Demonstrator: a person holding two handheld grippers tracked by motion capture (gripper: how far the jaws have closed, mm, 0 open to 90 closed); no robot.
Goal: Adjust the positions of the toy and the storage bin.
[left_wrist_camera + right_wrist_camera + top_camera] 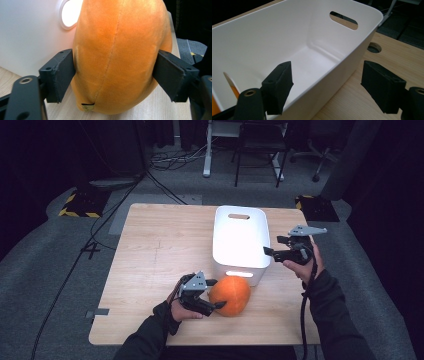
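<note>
Orange plush pumpkin sits on the bench against the white bin, squeezed by the left gripper, while the right gripper straddles the bin's rim with jaws parted, touching nothing; soft fabric could slip free if lifted.

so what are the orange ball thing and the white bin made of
Orange ball: looks like plush fabric, with a fuzzy nap, a stitched seam and a small sewn tag. White bin: seemingly moulded plastic, smooth and matte, with thin walls and a cut-out handle.
</note>
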